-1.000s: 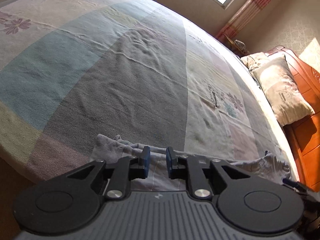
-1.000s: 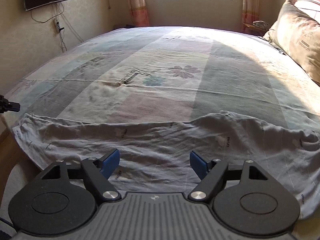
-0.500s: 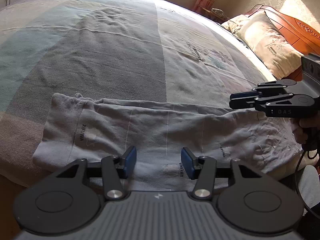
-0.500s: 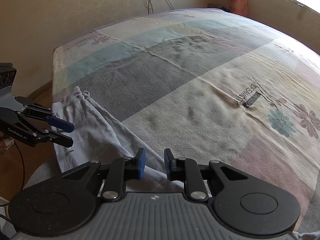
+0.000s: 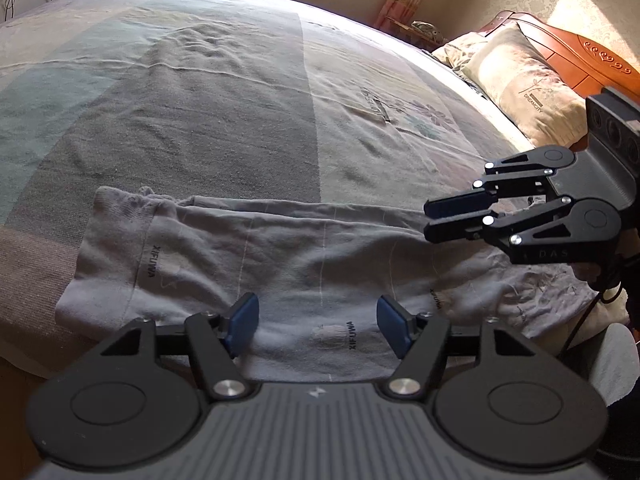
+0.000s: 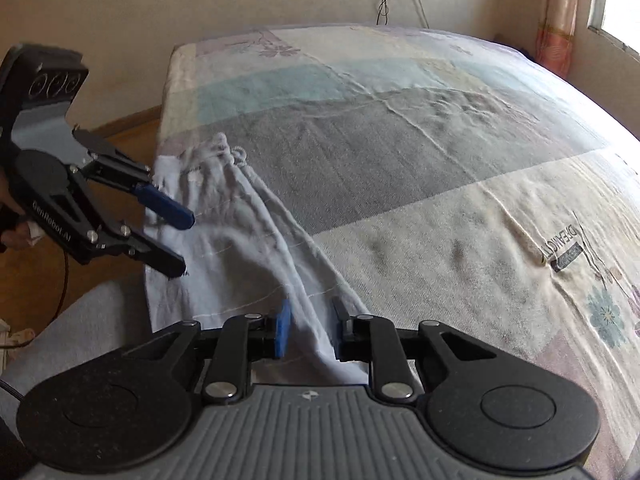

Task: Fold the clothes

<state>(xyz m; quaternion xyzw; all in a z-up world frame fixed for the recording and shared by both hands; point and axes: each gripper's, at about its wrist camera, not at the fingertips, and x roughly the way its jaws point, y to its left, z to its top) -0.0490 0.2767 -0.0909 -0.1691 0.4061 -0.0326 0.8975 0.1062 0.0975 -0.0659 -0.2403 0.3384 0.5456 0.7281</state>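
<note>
A grey garment (image 5: 280, 260) with small printed logos lies stretched along the near edge of the bed. My left gripper (image 5: 319, 322) hovers over its middle, open wide, with nothing between the fingers. The right wrist view shows the left gripper (image 6: 182, 244) open above the bunched left end of the garment (image 6: 224, 248). My right gripper (image 6: 311, 330) has its fingers close together around a raised fold of the cloth. From the left wrist camera, the right gripper (image 5: 428, 218) sits at the garment's far right edge and points left.
The bed (image 5: 200, 100) has a patchwork sheet that stretches far beyond the garment. A pillow (image 5: 528, 92) and wooden headboard (image 5: 592, 60) lie at the right. Wooden floor (image 6: 120, 128) lies past the bed's left end. A hand (image 6: 12, 236) holds the left gripper.
The left gripper let go of the garment, pulled back and opened wide. The right gripper swung round to face left along the garment and narrowed its fingers onto a fold.
</note>
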